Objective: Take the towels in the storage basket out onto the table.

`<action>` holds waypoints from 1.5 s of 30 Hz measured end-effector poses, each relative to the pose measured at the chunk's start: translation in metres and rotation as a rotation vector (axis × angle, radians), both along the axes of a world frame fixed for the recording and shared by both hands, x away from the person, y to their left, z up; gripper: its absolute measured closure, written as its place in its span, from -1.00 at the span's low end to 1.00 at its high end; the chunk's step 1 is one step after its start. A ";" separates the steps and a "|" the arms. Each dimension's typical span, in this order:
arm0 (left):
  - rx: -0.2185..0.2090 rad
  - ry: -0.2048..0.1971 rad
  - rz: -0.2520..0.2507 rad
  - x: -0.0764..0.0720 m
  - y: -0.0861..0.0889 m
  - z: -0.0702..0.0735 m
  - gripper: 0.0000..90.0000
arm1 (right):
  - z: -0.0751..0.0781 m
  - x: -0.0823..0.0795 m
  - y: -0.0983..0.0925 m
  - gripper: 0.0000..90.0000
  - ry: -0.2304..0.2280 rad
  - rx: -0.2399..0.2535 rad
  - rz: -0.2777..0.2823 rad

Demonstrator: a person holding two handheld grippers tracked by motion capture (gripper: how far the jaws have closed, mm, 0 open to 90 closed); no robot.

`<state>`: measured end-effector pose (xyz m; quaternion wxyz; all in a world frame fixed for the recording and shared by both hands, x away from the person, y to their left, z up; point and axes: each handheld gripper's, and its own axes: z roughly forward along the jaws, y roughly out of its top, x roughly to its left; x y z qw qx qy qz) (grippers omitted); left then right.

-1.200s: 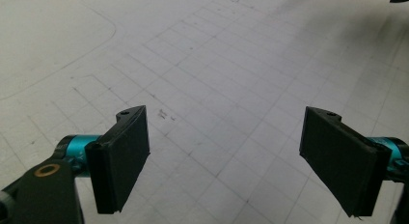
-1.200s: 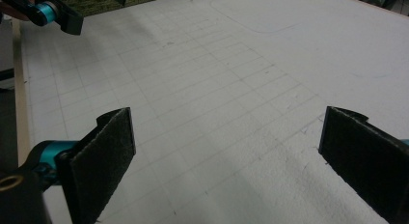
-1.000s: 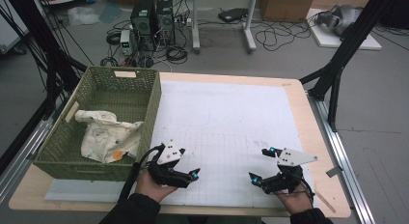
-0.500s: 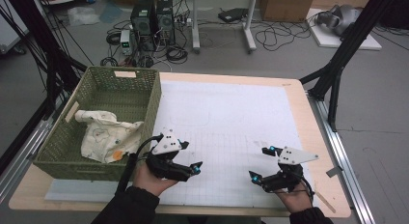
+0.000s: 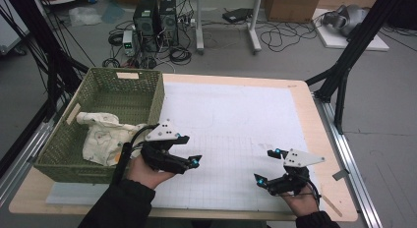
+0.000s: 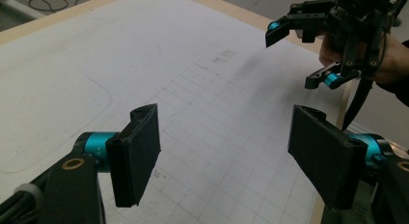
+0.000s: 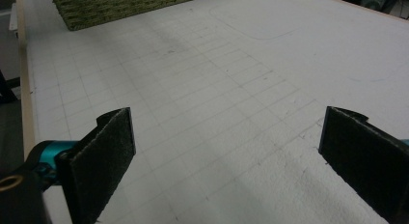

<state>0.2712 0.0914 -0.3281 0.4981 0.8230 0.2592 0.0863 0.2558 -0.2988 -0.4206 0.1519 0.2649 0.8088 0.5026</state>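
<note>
The left gripper (image 5: 189, 152) has moved away from the near edge of the tabletop (image 5: 305, 98) and now sits farther in and higher, just beside the near right corner of the green basket (image 5: 101, 88). A second ago it rested low, close to the person's body. Its jaws stand wide apart with nothing between them, as the left gripper view confirms. I take this as the start of a reach toward the cream cloth (image 5: 101, 137), which lies crumpled in the near part of the basket, draped against its right wall.

The right gripper (image 5: 265, 166) has barely shifted. It hovers over the white grid mat (image 5: 236, 120) near the near right corner, jaws also spread and empty.

The cloth and the basket lie as they did in the earlier frames. Nothing has been picked up yet; the left hand looks likely to turn toward the basket next.
</note>
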 end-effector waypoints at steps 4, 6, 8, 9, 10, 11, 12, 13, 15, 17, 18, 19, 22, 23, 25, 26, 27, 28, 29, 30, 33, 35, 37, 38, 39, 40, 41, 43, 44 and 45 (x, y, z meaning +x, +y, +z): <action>0.003 0.003 0.004 0.003 0.005 0.006 -0.41 | 0.000 0.000 0.000 -0.89 0.001 -0.001 -0.001; 0.005 -0.001 0.004 0.005 0.010 0.010 -0.41 | 0.001 0.001 0.001 -0.89 -0.003 0.002 -0.002; 0.004 -0.003 0.006 0.006 0.014 0.015 -0.41 | 0.001 0.002 0.001 -0.89 -0.008 -0.002 0.001; 0.004 -0.005 0.006 0.007 0.016 0.017 -0.41 | 0.001 0.002 0.001 -0.89 -0.002 -0.001 0.001; 0.005 -0.005 0.010 0.008 0.019 0.020 -0.41 | 0.001 0.002 0.001 -0.89 -0.003 -0.002 0.001; 0.005 -0.005 0.012 0.008 0.021 0.022 -0.41 | 0.001 0.002 0.001 -0.89 -0.003 -0.002 0.001; 0.005 -0.007 0.014 0.010 0.024 0.024 -0.41 | 0.001 0.002 0.001 -0.89 -0.002 -0.002 0.000; 0.006 -0.008 0.019 0.011 0.026 0.025 -0.41 | 0.001 0.002 0.001 -0.90 -0.002 -0.001 0.000; 0.010 -0.007 0.020 0.013 0.031 0.028 -0.40 | 0.001 0.002 0.001 -0.90 0.000 0.000 0.000; 0.008 -0.001 0.026 0.016 0.036 0.031 -0.40 | 0.001 0.002 0.001 -0.89 -0.006 -0.001 0.002; 0.010 0.002 0.023 0.017 0.038 0.032 -0.40 | 0.002 0.002 0.001 -0.90 -0.008 -0.001 0.002; 0.011 0.006 0.021 0.019 0.041 0.032 -0.40 | 0.001 0.002 0.001 -0.89 -0.011 -0.003 0.002; 0.000 0.023 0.020 0.022 0.046 0.034 -0.40 | 0.002 0.002 0.001 -0.90 -0.009 -0.004 0.003; -0.002 0.026 0.020 0.023 0.047 0.034 -0.40 | 0.001 0.002 0.001 -0.89 -0.011 -0.005 0.002; 0.006 0.028 0.020 0.025 0.050 0.034 -0.39 | 0.002 0.002 0.001 -0.90 -0.003 -0.001 0.002; 0.006 0.030 0.022 0.026 0.052 0.034 -0.39 | 0.002 0.002 0.001 -0.90 -0.005 -0.005 0.003; 0.005 0.031 0.026 0.026 0.053 0.034 -0.39 | 0.002 0.002 0.001 -0.90 -0.005 -0.005 0.003; 0.009 0.031 0.028 0.027 0.056 0.034 -0.39 | 0.001 0.002 0.001 -0.89 -0.010 -0.007 0.002; 0.009 0.031 0.028 0.027 0.056 0.034 -0.39 | 0.001 0.002 0.001 -0.89 -0.010 -0.007 0.002; 0.012 0.032 0.030 0.028 0.058 0.033 -0.39 | 0.001 0.002 0.001 -0.90 -0.005 -0.007 0.002; 0.013 0.036 0.040 0.030 0.063 0.033 -0.39 | 0.002 0.002 0.001 -0.89 -0.006 -0.005 -0.001; 0.017 0.034 0.045 0.031 0.067 0.033 -0.39 | 0.002 0.002 0.000 -0.89 -0.007 -0.008 -0.002; 0.022 0.032 0.052 0.031 0.070 0.033 -0.38 | 0.002 0.002 0.000 -0.89 -0.006 -0.008 -0.002; 0.028 0.031 0.054 0.032 0.072 0.033 -0.37 | 0.002 0.002 0.000 -0.90 -0.009 -0.010 -0.001; 0.026 0.034 0.061 0.033 0.074 0.033 -0.37 | 0.002 0.002 0.000 -0.90 -0.009 -0.010 -0.001; 0.031 0.032 0.067 0.034 0.076 0.033 -0.37 | 0.002 0.002 0.000 -0.90 -0.009 -0.009 -0.003; 0.032 0.032 0.073 0.034 0.078 0.033 -0.37 | 0.002 0.002 0.001 -0.89 -0.008 -0.009 -0.003; 0.032 0.031 0.080 0.035 0.083 0.033 -0.37 | 0.002 0.002 0.001 -0.89 -0.010 -0.009 0.001; 0.033 0.029 0.087 0.036 0.085 0.033 -0.37 | 0.002 0.002 0.001 -0.89 -0.009 -0.009 0.001; 0.035 0.027 0.090 0.036 0.086 0.033 -0.37 | 0.002 0.002 0.001 -0.89 -0.010 -0.009 0.002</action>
